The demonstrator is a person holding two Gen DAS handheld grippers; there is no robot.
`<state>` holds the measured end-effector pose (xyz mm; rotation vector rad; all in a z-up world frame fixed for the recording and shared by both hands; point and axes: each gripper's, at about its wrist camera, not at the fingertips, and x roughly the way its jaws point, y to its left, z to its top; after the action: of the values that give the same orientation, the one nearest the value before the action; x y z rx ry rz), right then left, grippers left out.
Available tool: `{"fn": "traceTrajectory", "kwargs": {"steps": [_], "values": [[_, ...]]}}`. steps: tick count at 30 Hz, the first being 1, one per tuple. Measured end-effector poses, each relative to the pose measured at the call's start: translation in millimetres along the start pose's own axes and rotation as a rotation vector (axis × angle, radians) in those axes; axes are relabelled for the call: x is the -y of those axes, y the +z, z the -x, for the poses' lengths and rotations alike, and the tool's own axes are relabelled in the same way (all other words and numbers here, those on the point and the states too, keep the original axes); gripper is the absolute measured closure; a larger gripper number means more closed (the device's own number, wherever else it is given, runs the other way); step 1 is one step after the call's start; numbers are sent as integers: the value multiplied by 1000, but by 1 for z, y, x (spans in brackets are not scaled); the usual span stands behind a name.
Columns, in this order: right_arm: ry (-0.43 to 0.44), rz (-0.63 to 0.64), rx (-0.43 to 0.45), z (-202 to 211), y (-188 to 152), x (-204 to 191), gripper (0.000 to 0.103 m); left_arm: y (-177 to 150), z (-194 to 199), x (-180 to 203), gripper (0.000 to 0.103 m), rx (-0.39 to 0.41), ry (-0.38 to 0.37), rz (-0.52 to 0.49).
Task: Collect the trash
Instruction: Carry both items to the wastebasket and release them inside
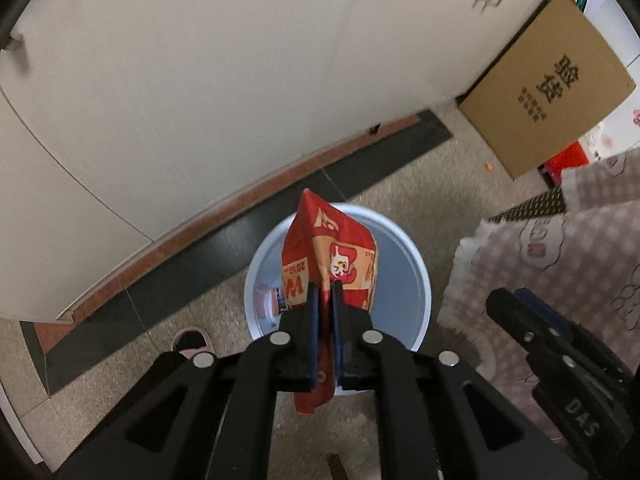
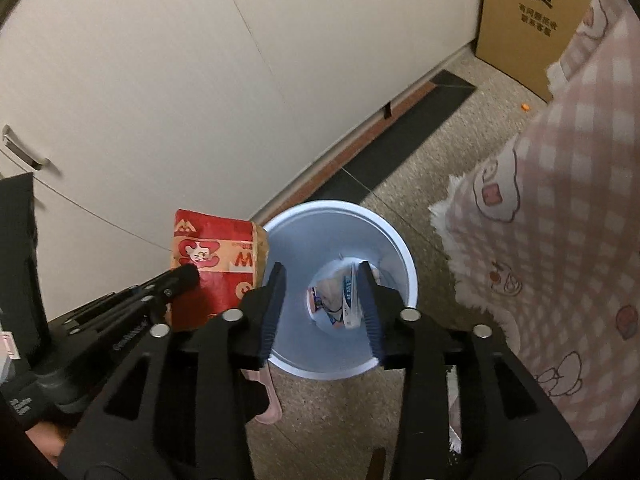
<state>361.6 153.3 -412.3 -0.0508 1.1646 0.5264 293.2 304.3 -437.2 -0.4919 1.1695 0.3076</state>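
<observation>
My left gripper [image 1: 326, 290] is shut on a red and tan paper food bag [image 1: 332, 252] and holds it right above the white trash bin [image 1: 416, 280]. The bag also shows in the right wrist view [image 2: 216, 264], left of the bin [image 2: 396, 248], with the left gripper [image 2: 184, 276] on it. My right gripper [image 2: 322, 276] is open and empty above the bin's mouth. Crumpled wrappers [image 2: 340, 300] lie at the bin's bottom. The right gripper also shows in the left wrist view [image 1: 508, 300], to the right of the bin.
White cabinet doors [image 1: 180, 80] stand behind the bin. A cardboard box [image 1: 548, 88] leans at the back right. A pink checked blanket [image 2: 560, 220] hangs on the right. A pink slipper [image 1: 192, 340] lies on the speckled floor beside the bin.
</observation>
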Motion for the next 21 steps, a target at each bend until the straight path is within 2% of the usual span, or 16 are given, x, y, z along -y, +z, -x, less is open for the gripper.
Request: {"fn": "traceTrajectory", "kwargs": {"steps": [4, 8, 21], "values": [[-33, 23, 4, 3, -9, 9, 59, -10, -16, 5, 97, -46, 2, -14], [-59, 34, 11, 2, -15, 15, 56, -13, -19, 15, 96, -57, -2, -31], [-53, -10, 18, 12, -17, 32, 52, -2, -10, 35, 94, -47, -35, -32]]}}
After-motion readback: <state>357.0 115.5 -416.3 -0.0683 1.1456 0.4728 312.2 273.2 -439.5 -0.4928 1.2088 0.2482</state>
